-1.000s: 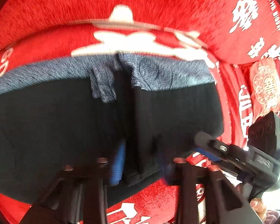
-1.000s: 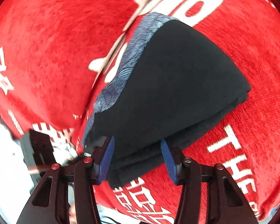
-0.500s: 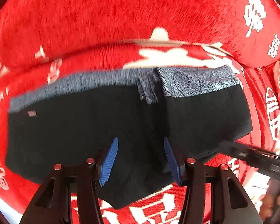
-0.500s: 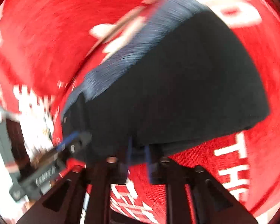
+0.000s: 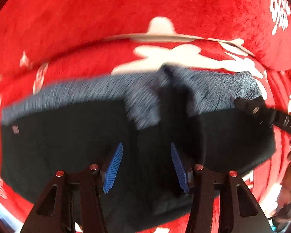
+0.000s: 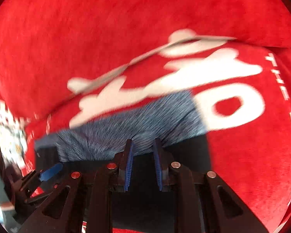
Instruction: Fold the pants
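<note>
Black pants (image 5: 67, 145) on red cover (image 5: 126, 19); left hand-held gripper (image 5: 146, 167) spread, right hand-held gripper (image 6: 143, 165) closing, nothing pinched.

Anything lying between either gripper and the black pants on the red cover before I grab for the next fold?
Nothing visible. The left gripper hangs open directly over the pants; the right gripper, jaws closing, is at their grey waistband.
</note>
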A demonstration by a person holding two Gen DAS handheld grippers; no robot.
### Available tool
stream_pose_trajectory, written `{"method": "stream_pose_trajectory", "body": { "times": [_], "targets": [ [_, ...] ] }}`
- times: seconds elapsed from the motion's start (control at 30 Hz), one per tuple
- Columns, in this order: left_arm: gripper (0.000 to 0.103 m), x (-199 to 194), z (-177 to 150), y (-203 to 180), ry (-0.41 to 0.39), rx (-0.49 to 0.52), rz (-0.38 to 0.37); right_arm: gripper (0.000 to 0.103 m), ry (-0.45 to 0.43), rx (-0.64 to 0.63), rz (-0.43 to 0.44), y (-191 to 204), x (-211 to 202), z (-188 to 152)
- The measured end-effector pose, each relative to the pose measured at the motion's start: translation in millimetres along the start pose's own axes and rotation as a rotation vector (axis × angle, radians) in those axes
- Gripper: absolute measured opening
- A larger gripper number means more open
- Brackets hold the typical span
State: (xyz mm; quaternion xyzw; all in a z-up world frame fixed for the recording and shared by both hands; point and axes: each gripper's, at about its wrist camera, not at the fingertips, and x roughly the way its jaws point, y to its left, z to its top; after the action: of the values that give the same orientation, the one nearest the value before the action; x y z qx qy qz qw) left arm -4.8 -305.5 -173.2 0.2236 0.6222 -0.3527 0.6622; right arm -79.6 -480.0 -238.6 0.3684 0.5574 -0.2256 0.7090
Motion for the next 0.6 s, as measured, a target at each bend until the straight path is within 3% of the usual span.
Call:
{"method": "stream_pose_trajectory", "body": {
  "times": [0.1, 0.17, 0.27, 0.43, 0.6],
  "targets": [
    [0.053, -13.0, -14.6, 17.6, 0.003, 0.010, 0.029, 0.023, 0.048, -0.050, 0.100, 27.7, 9.9, -20.0],
    [0.053, -24.1, -19.4, 25.8, 0.001, 0.008, -0.008, 0.023, 0.080, -0.075, 0.166, 46.7, 14.8, -28.8],
    [0.053, -38.0, -14.6, 24.4, -0.015, 0.043, -0.105, 0.024, 0.068, -0.061, 0.169, 52.9, 12.0, -31.8],
    [0.053, -34.8, 4.6, -2.4, 0.010, 0.111, -0.312, 0.024, -0.033, -0.085, 0.042, 42.2, -21.5, -28.4],
    [0.053, -21.9, 8.1, -29.2, 0.053, 0.162, -0.361, 0.024, -0.041, -0.054, -0.002, 9.9, -40.4, -22.5]
  ]
}}
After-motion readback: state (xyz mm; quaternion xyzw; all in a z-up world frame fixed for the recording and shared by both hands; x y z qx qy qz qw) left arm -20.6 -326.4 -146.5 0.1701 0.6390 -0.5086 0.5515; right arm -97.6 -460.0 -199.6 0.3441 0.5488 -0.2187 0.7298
